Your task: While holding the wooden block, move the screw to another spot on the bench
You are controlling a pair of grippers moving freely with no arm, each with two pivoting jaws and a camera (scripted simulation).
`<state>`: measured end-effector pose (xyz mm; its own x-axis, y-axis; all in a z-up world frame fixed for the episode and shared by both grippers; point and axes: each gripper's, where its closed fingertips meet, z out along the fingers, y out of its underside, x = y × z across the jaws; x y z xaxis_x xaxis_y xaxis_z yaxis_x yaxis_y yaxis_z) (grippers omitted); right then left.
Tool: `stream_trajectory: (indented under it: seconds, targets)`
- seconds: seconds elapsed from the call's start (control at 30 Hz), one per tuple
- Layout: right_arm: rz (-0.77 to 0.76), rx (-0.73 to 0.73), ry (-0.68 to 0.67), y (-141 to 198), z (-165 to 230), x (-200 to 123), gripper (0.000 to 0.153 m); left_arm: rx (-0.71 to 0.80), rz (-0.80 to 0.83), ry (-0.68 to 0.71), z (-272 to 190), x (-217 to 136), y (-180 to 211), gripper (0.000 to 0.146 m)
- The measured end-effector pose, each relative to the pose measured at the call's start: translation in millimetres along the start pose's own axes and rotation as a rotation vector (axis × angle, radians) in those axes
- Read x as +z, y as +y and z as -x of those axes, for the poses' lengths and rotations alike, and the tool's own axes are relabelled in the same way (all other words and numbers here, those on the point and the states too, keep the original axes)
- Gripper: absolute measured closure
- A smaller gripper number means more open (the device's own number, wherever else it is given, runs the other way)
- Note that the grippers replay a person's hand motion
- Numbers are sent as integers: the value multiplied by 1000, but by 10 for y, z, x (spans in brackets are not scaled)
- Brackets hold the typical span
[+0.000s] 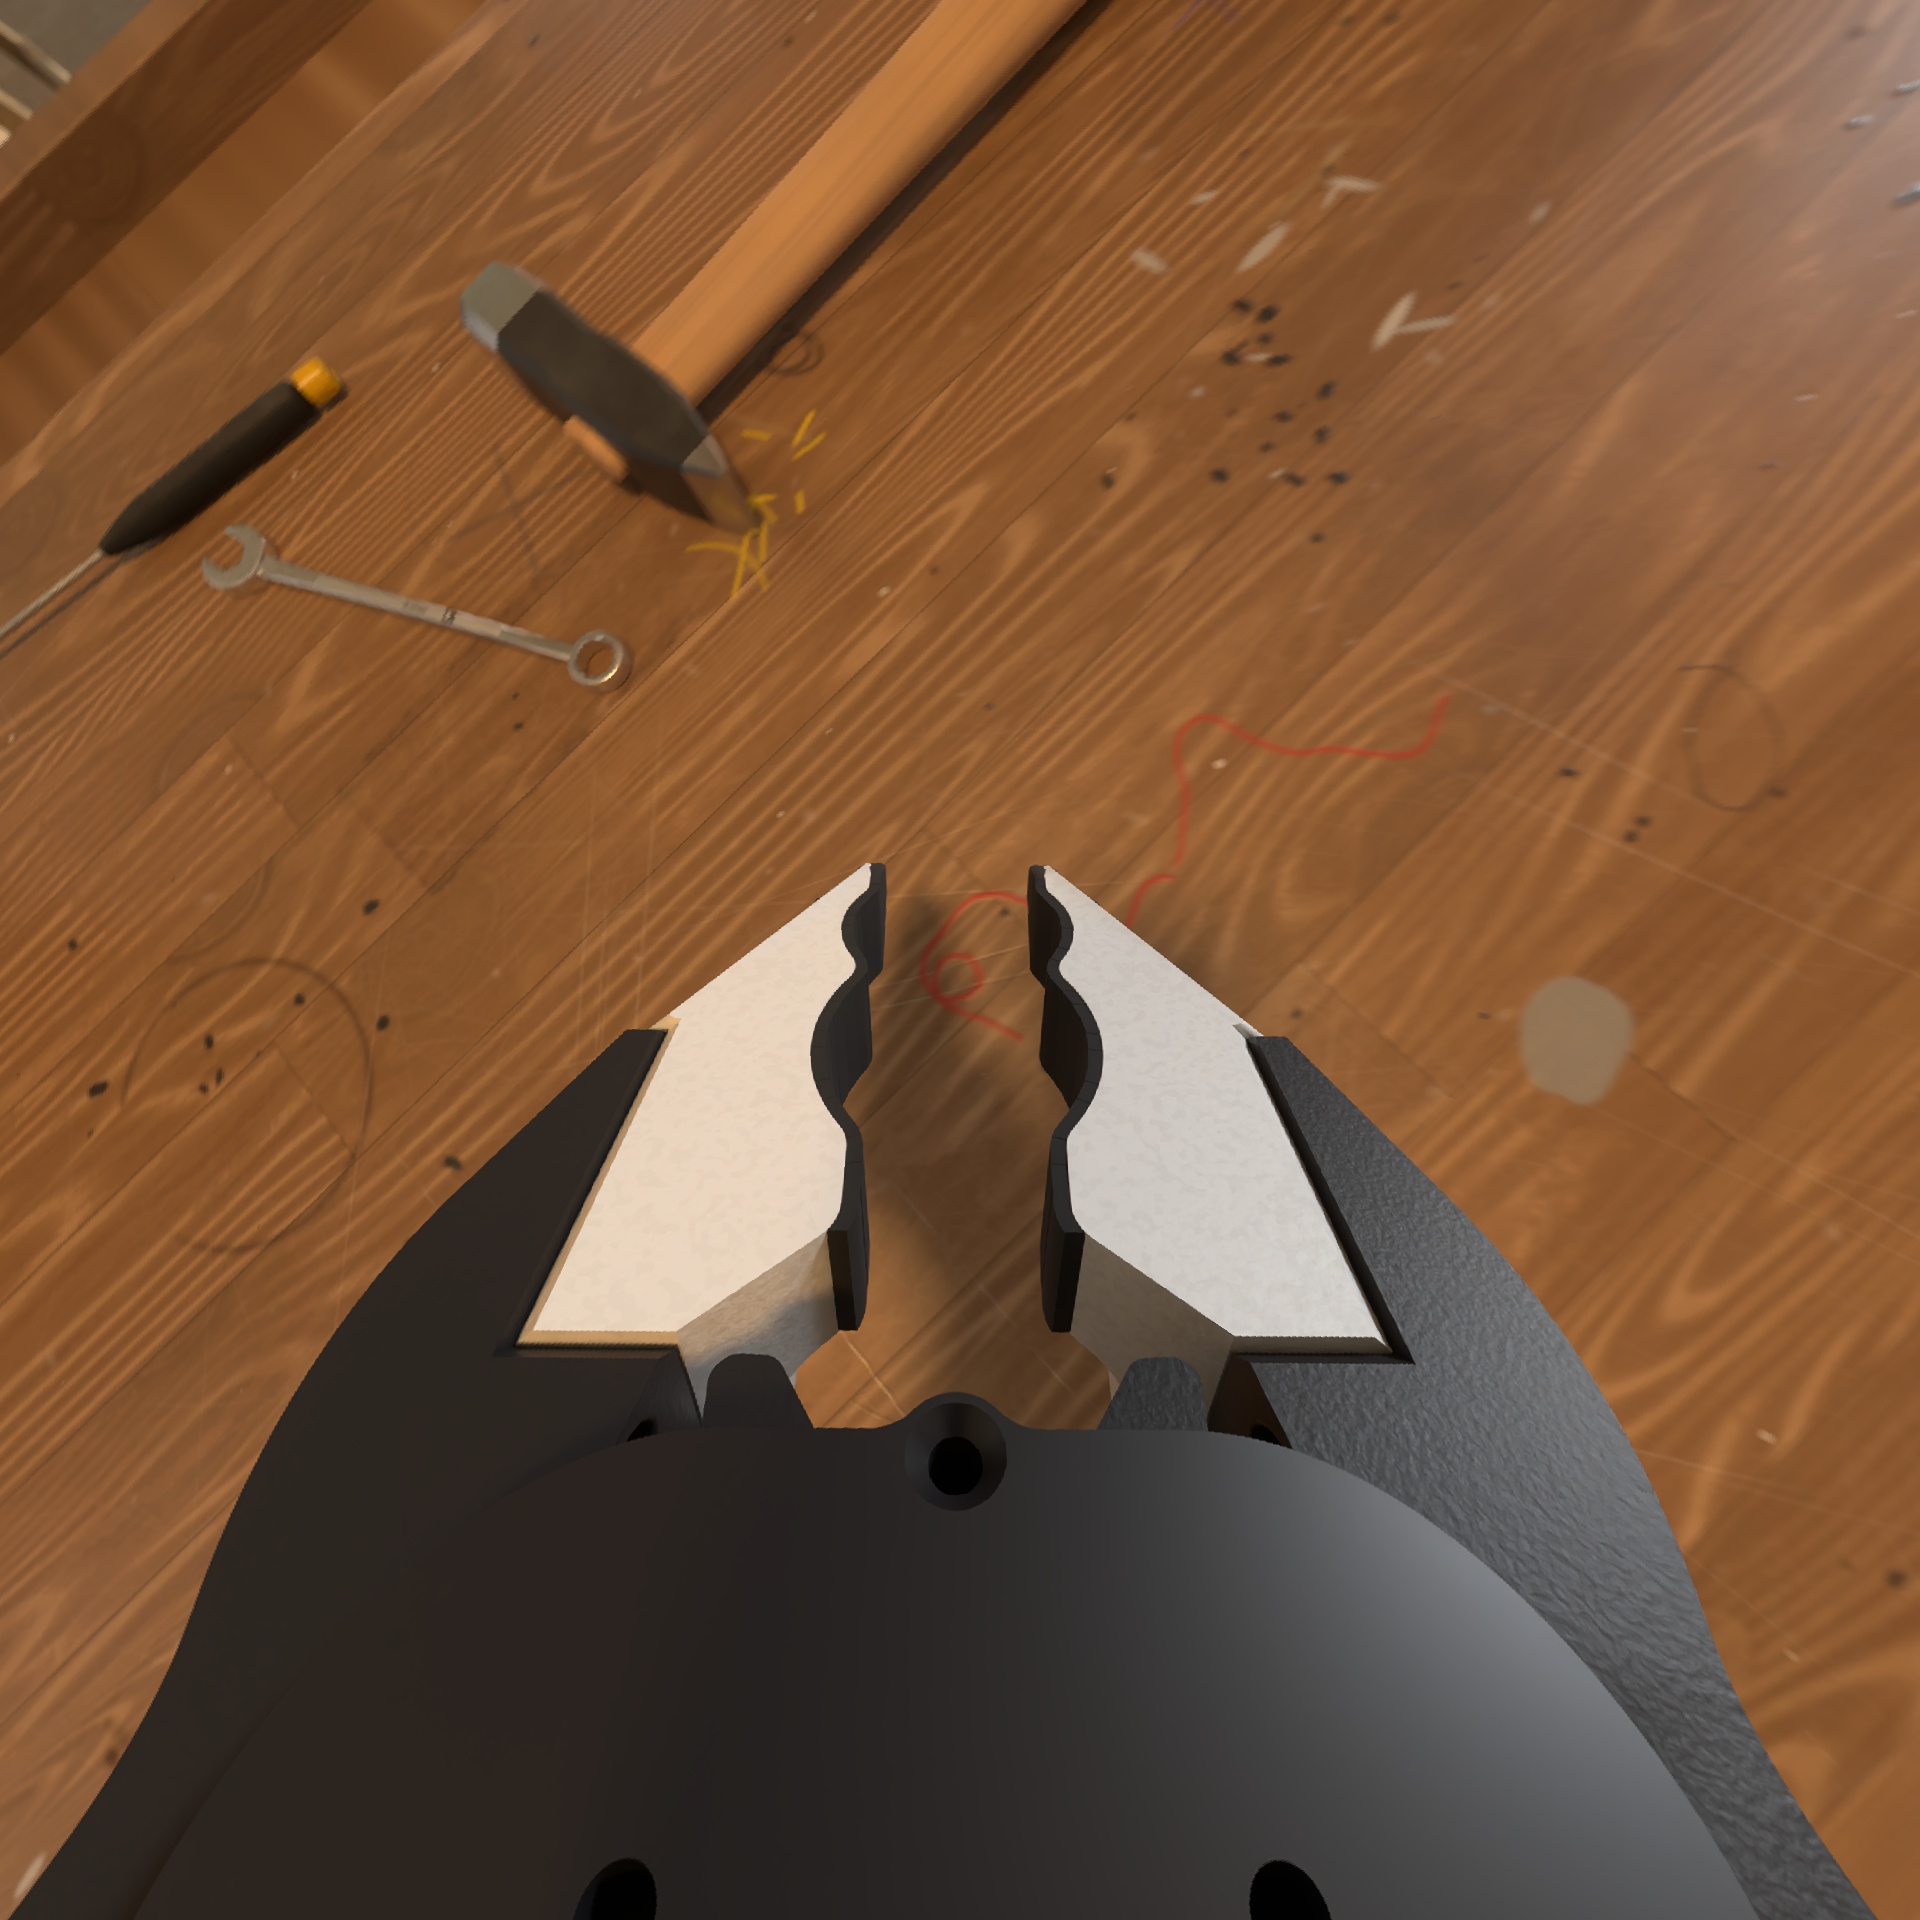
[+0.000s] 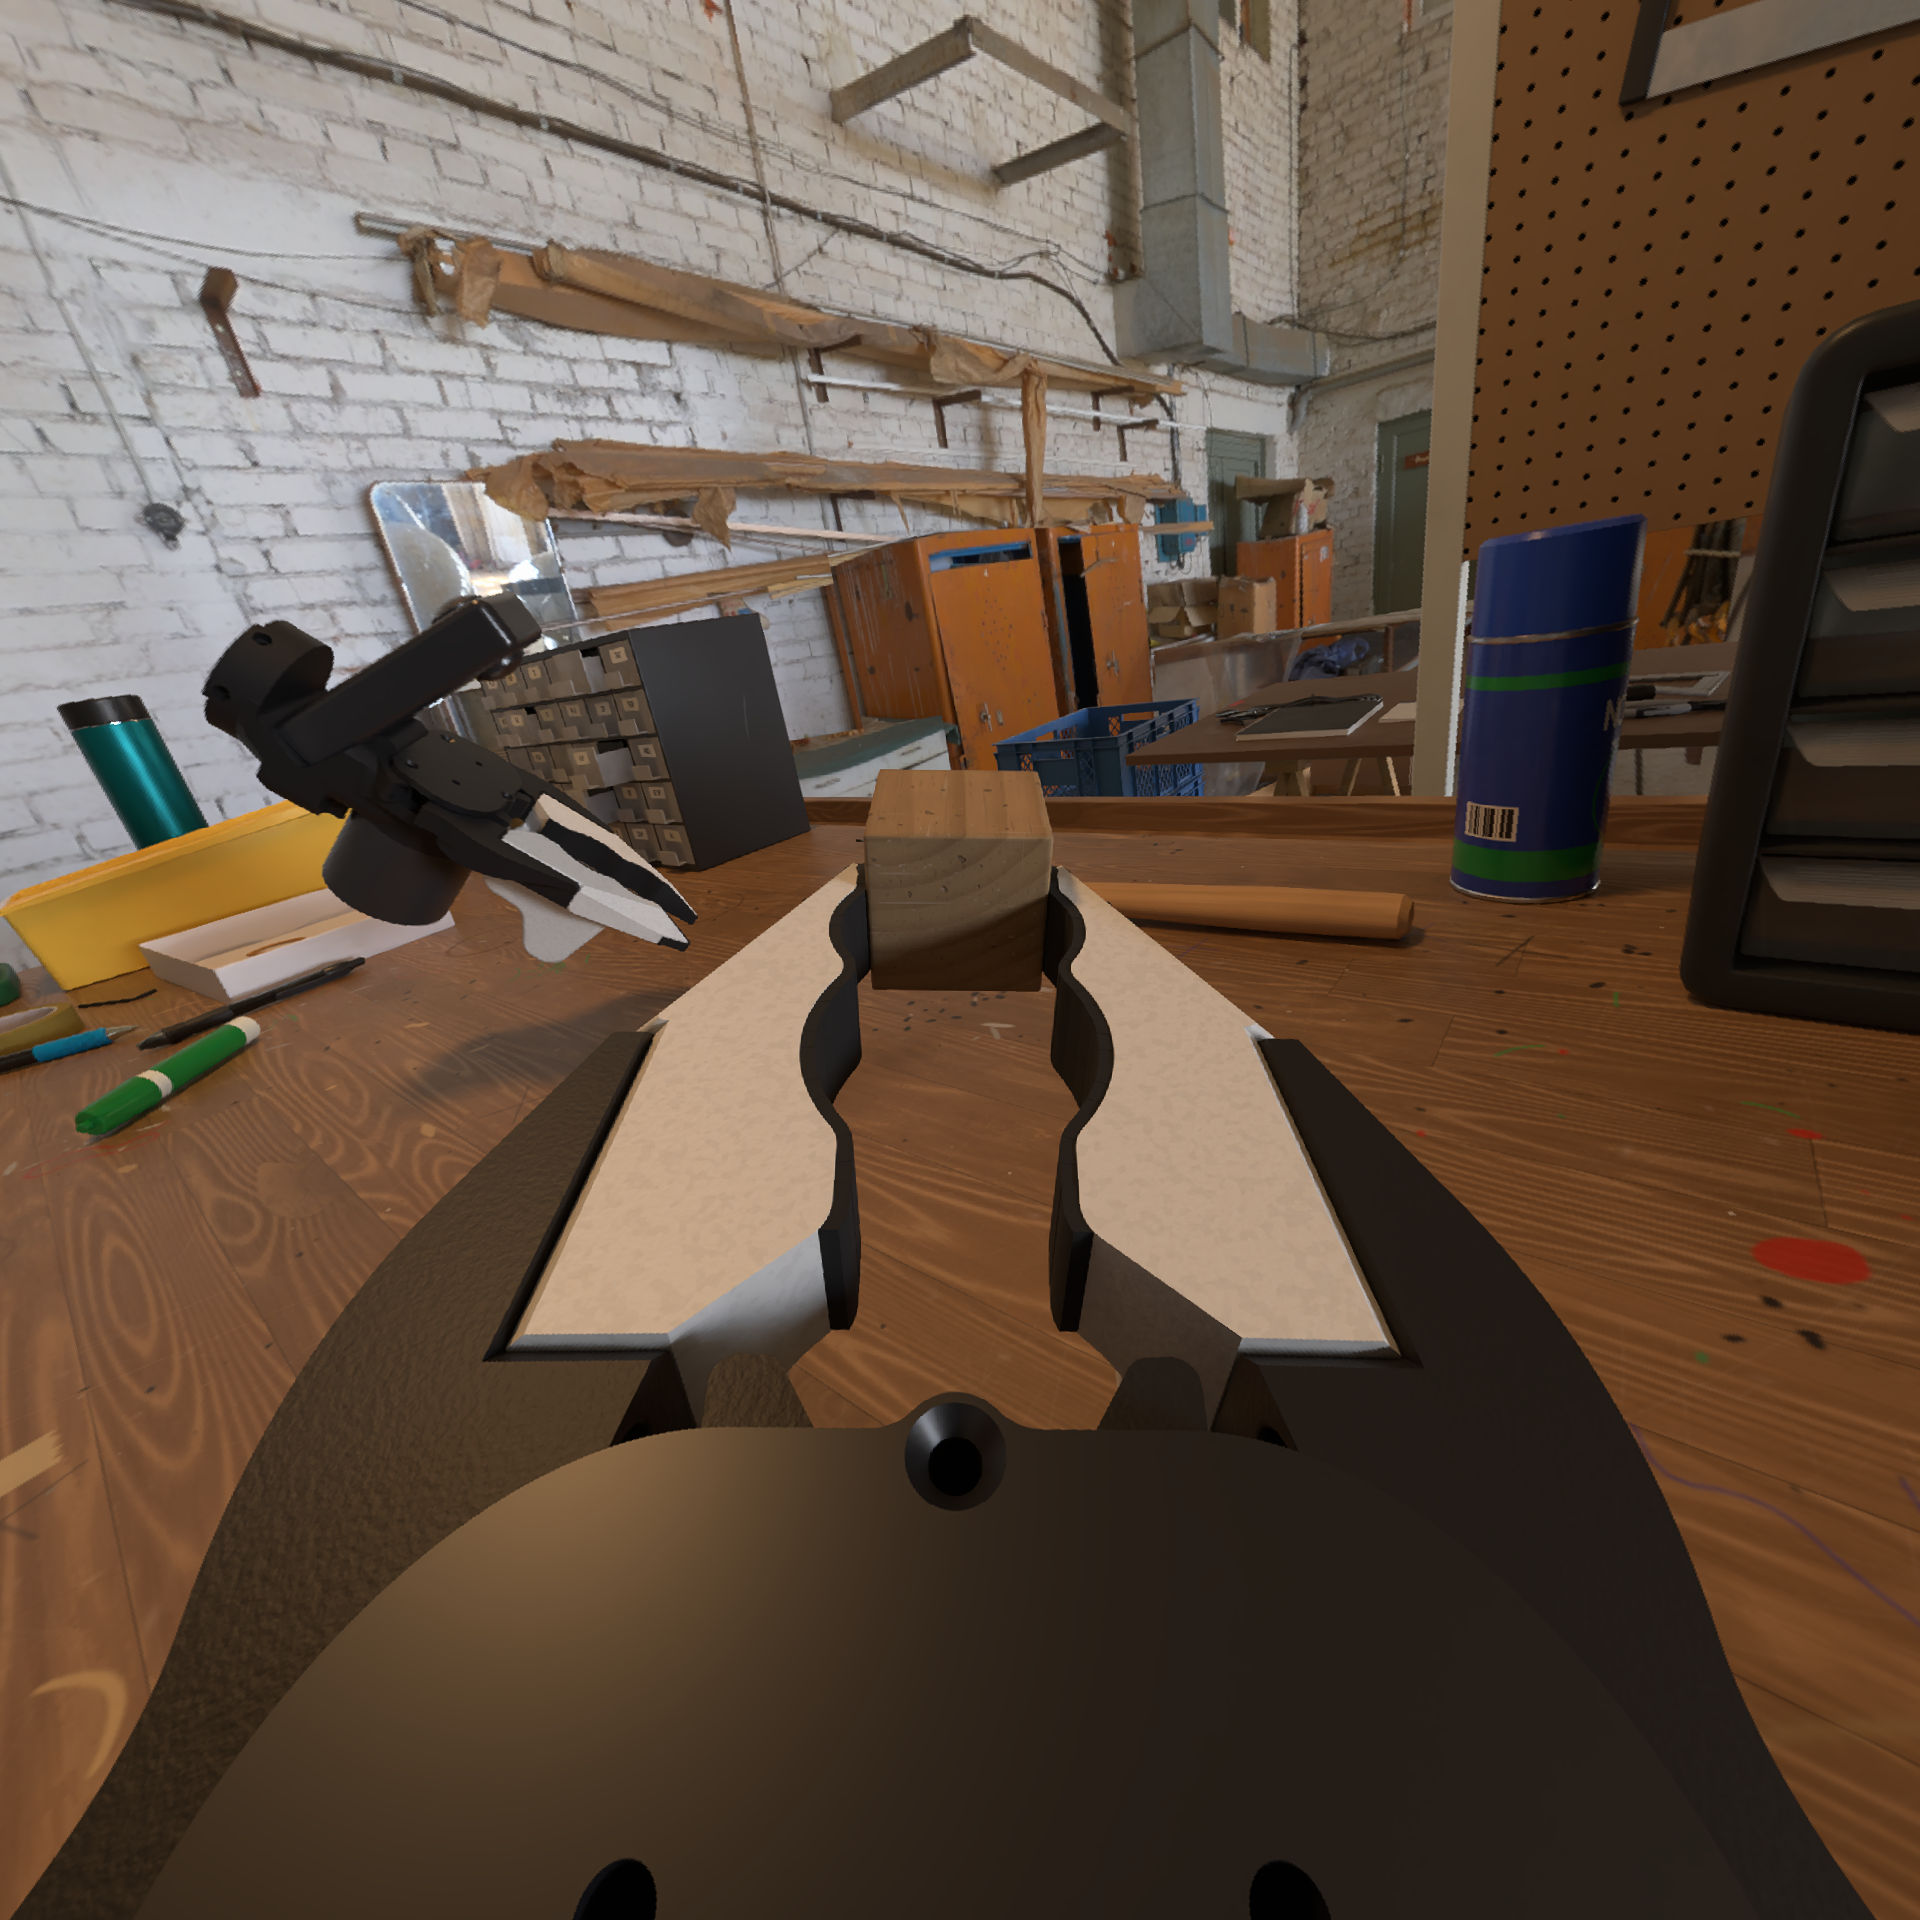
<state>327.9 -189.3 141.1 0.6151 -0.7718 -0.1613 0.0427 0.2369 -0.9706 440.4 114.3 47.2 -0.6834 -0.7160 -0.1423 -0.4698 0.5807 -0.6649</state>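
- Nearest the lens in the right wrist view, the right tongs (image 2: 956,914) are clamping the wooden block (image 2: 956,878) between their tips; the block is sitting on the desk (image 2: 1455,1143), upright, with its pale top facing up
- Left tongs (image 1: 956,914) are hanging over bare desk (image 1: 1558,1247) with a gap between the tips and nothing inside it; a red scribble (image 1: 966,971) is showing on the wood right below that gap
- Seen from the right wrist view, the left tongs (image 2: 670,925) are tilting down toward the desk, left of the block and apart from it
- No screw is showing clearly in either view; I cannot tell where it is lying
- Beyond the left tongs, a hammer (image 1: 623,405), a wrench (image 1: 416,608) and a screwdriver (image 1: 218,457) are lying near one another on the desk
- Right of the block, a blue can (image 2: 1548,717) is standing upright, with a dark drawer unit (image 2: 1829,675) at the edge beside it; a wooden handle (image 2: 1257,906) is lying between block and can
- On the left, a green marker (image 2: 166,1075) and a black pen (image 2: 255,1000) are lying before a yellow tray (image 2: 156,883)
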Motion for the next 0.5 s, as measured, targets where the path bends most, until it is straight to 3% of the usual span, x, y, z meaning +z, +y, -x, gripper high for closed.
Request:
stream_trajectory:
  seconds: [0.27, 0.5]
  targets:
    - [11, 2, 7, 18, -14, 1, 121, -22, 20, 15, 75, 234, -3, 133]
    - [5, 3, 7, 9, -11, 1, 121, -56, 84, 6, 134, 404, 8, 132]
